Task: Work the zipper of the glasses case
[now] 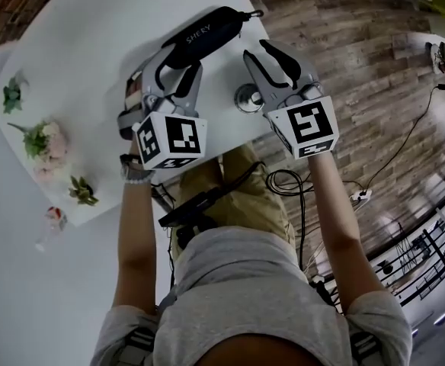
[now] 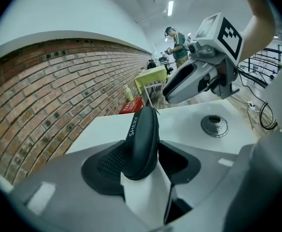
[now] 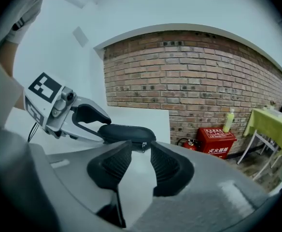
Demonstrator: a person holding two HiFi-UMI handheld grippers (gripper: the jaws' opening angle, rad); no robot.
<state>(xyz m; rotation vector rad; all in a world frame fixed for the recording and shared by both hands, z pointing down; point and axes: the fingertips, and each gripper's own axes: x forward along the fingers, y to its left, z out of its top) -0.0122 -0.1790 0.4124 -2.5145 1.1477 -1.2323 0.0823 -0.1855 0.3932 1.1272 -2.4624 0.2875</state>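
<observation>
The black glasses case (image 1: 207, 30) lies slantwise on the white table (image 1: 78, 59), its zipper pull (image 1: 254, 13) at the far right end. My left gripper (image 1: 178, 58) is shut on the case's near end; in the left gripper view the case (image 2: 142, 144) fills the gap between both pads. My right gripper (image 1: 257, 49) stands open to the right of the case and a little short of it, with nothing between its fingers. In the right gripper view the zipper pull (image 3: 143, 145) hangs just beyond the gap of the right gripper (image 3: 141, 161).
A round metal disc (image 1: 247, 97) sits on the table between the grippers, near the table's front edge. Small flower bunches (image 1: 43, 147) lie at the left. Cables (image 1: 283, 181) trail over the wooden floor. A red box (image 3: 216, 139) stands by the brick wall.
</observation>
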